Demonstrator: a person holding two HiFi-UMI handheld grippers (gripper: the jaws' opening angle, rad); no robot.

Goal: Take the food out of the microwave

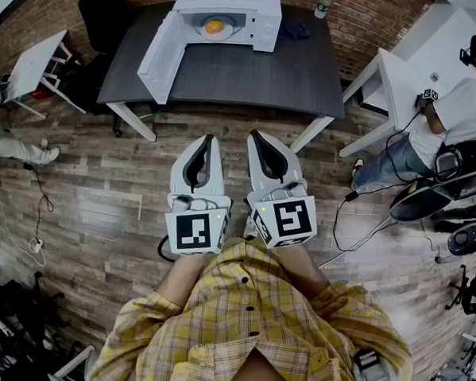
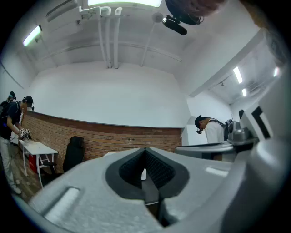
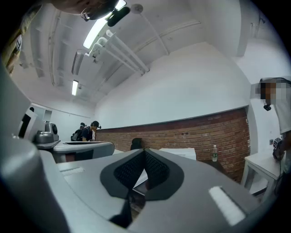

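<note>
A white microwave (image 1: 231,10) stands at the back of a dark table (image 1: 228,74), its door (image 1: 161,54) swung wide open to the left. Inside it lies a white plate with orange-yellow food (image 1: 215,25). My left gripper (image 1: 210,138) and right gripper (image 1: 254,135) hover side by side over the wooden floor, well short of the table, both level and pointing at it. Both are shut with nothing between the jaws. In the right gripper view the microwave (image 3: 182,152) shows just past my shut right gripper (image 3: 145,152). The left gripper view shows my shut left gripper (image 2: 145,152).
A water bottle (image 1: 322,3) and a dark cloth (image 1: 294,28) sit at the table's back right. A white desk (image 1: 391,82) with a person (image 1: 457,117) stands right, a small white table (image 1: 38,64) and black chair (image 1: 104,19) left. Cables trail on the floor.
</note>
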